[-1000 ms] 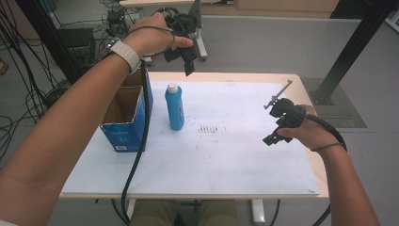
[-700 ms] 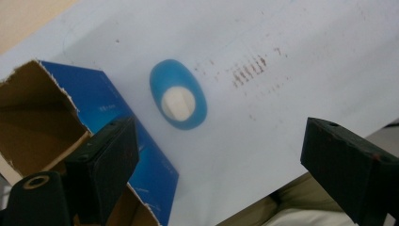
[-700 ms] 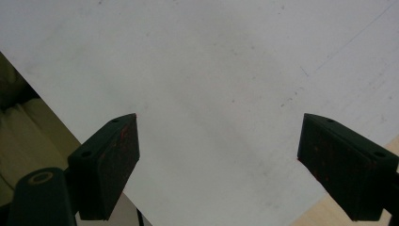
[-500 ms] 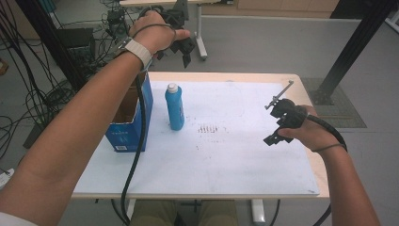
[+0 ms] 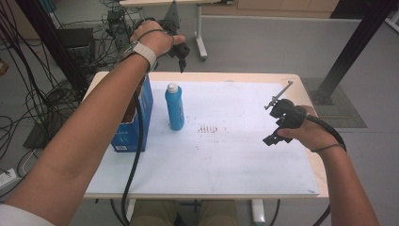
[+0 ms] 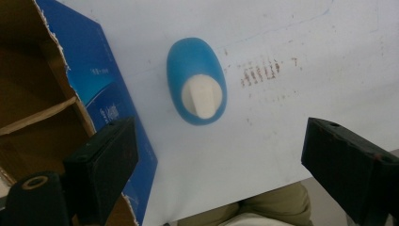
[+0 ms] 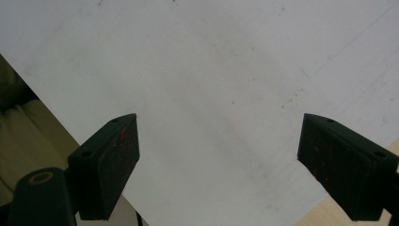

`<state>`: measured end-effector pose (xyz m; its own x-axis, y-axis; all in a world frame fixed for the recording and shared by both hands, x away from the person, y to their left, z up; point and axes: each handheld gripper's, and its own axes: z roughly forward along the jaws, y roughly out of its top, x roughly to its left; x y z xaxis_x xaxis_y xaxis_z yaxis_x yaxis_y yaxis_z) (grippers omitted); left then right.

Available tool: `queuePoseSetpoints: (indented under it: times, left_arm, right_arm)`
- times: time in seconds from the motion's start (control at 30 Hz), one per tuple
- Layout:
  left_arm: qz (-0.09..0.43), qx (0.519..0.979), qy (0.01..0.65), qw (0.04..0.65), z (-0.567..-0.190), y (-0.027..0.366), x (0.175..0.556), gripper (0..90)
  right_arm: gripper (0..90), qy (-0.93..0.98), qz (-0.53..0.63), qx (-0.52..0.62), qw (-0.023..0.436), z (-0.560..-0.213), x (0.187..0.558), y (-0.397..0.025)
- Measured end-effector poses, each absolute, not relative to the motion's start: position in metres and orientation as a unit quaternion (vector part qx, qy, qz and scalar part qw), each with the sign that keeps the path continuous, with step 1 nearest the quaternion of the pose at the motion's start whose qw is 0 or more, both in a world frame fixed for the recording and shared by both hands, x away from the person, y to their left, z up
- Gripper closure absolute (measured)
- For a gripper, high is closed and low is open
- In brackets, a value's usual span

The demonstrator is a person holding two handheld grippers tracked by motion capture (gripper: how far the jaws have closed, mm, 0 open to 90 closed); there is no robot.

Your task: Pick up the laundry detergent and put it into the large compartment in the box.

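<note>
A blue bottle (image 5: 175, 107) with a white cap stands upright on the white table sheet (image 5: 226, 160), just right of an open blue cardboard box (image 5: 134, 117). My left gripper (image 5: 181, 51) is held high over the table's far edge, open and empty. In the left gripper view it (image 6: 220, 136) looks straight down on the bottle (image 6: 196, 87) and the box (image 6: 56, 94). My right gripper (image 5: 275, 120) hovers open and empty over the right part of the sheet. In the right gripper view, only bare sheet (image 7: 211, 70) lies between its (image 7: 219, 127) jaws.
Reddish-brown marks (image 5: 211, 128) stain the sheet's middle. Cables and equipment (image 5: 56, 56) crowd the floor at the left. A black slanted post (image 5: 348, 52) stands beyond the right edge. The person's knees (image 5: 183, 214) show under the near edge.
The left hand has wavered slightly up and back above the far edge and keeps its open jaws. The right gripper, the bottle and the box have stayed put.
</note>
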<state>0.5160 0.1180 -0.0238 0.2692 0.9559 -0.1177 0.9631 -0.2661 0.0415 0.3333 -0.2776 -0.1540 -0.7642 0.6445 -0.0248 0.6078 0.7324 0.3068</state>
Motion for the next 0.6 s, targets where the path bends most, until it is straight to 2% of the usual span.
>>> queuePoseSetpoints:
  times: [0.6]
  left_arm:
    - [-0.045,0.766,0.640,0.038,-0.051,0.112,0.525,12.1]
  right_arm:
    - [13.0,0.929,0.145,0.335,0.063,-0.156,0.335,-0.275]
